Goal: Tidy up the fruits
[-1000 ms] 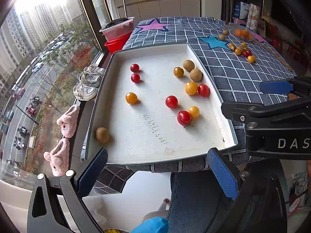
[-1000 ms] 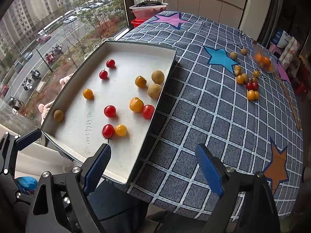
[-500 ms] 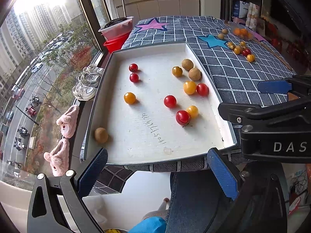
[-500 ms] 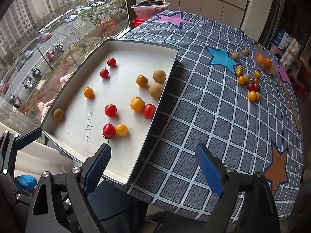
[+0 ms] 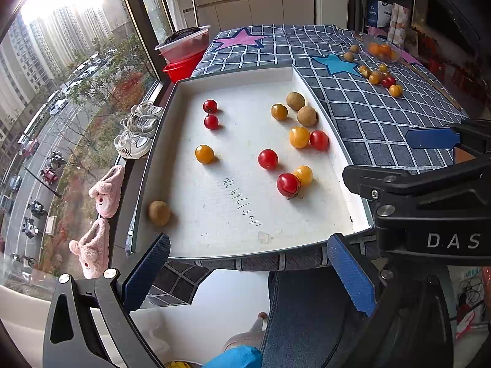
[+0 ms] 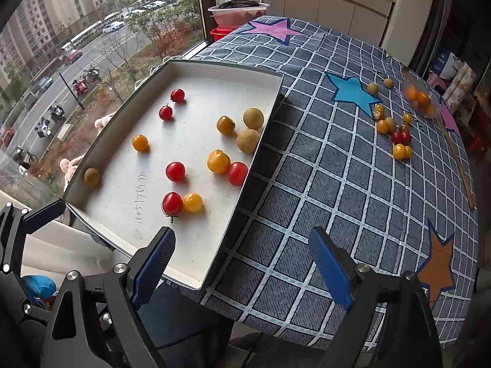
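Left gripper (image 5: 250, 268): I see jaws wide, holding nothing.
Right gripper (image 6: 242, 263): jaws wide, holding nothing.
Tomatoes (image 5: 288, 184): in the white tray (image 5: 310, 245), just beyond my left jaws.
Loose fruit (image 6: 396, 132): far right on the cloth (image 6: 307, 184).

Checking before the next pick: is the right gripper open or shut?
Open: the right gripper has its blue pads wide apart with nothing between them, above the tablecloth.

Bright window daylight, sun glare, fisheye-warped edges.
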`<act>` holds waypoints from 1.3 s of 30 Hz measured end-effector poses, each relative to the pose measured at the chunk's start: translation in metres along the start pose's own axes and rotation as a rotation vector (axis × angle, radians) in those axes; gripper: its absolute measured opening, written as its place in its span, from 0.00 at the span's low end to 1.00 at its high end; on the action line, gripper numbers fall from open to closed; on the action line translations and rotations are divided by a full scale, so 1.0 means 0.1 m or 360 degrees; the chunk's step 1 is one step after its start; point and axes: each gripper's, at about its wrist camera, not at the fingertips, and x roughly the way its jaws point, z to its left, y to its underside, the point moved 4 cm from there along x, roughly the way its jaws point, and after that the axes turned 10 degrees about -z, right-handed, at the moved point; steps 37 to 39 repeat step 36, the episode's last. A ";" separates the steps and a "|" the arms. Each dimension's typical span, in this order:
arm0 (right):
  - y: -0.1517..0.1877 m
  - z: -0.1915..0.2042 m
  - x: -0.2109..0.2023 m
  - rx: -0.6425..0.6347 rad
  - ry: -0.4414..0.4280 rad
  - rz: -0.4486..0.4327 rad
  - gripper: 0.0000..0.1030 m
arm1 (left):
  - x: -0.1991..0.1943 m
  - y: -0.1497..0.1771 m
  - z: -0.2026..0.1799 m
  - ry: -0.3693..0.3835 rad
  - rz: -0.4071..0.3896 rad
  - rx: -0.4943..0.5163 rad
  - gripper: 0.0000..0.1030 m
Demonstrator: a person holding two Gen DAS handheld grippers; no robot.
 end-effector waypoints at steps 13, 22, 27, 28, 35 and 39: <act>0.01 0.01 0.01 -0.0011 -0.0002 0.0004 0.88 | -0.01 0.01 -0.01 0.0002 0.0001 0.0004 1.00; 0.01 0.02 0.01 -0.0015 -0.0003 0.0006 0.88 | 0.00 0.01 0.00 0.0001 0.0016 -0.0011 1.00; 0.03 0.02 0.02 -0.0017 -0.0005 0.0008 0.88 | 0.02 0.02 0.00 0.0000 0.0023 -0.0009 1.00; 0.03 0.02 0.02 -0.0018 -0.0004 0.0008 0.88 | 0.02 0.02 0.00 0.0001 0.0021 -0.0011 1.00; 0.03 0.01 0.03 -0.0016 -0.0001 0.0015 0.88 | -0.01 0.00 0.01 0.0003 -0.0033 -0.0012 1.00; 0.03 0.01 0.03 -0.0015 0.0000 0.0017 0.88 | 0.00 0.00 0.01 0.0006 -0.0028 -0.0011 1.00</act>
